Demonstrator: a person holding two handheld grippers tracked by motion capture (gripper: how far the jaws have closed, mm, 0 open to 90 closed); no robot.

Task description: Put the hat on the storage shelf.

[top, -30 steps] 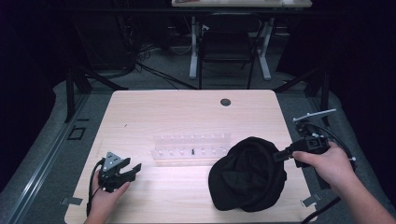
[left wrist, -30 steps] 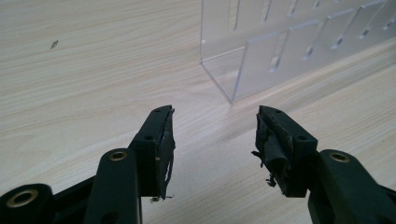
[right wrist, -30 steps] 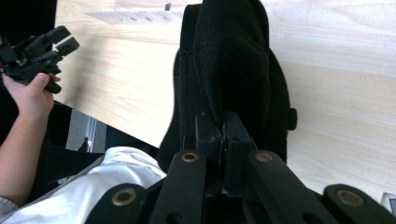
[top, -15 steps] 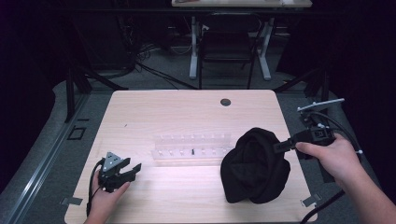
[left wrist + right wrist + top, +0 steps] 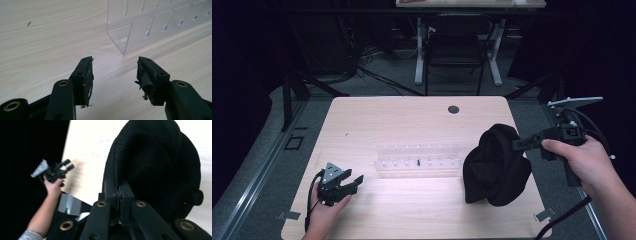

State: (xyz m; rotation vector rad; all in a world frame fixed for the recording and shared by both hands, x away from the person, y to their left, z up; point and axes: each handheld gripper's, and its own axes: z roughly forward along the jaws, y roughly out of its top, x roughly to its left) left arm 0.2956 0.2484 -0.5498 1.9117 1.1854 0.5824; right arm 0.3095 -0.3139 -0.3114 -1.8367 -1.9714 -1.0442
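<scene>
Right hand-held gripper (image 5: 119,195) is clamped on one black cap (image 5: 496,165), lifted at the bench's (image 5: 412,115) right edge. Left hand-held gripper (image 5: 113,75) gapes empty, close up on one clear acrylic rack (image 5: 155,25).

One black cap (image 5: 496,165); one clear acrylic rack (image 5: 419,159); two tools: left tool (image 5: 352,183), right tool (image 5: 515,145); one table (image 5: 402,120).

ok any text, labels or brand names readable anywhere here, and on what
None can be read.
black cap: no logo or lettering shows on its fabric.
clear acrylic rack: plain slots, no markings.
left gripper and right gripper: bare black jaws, no print.
wooden table: only a small dark speck, not text.
</scene>
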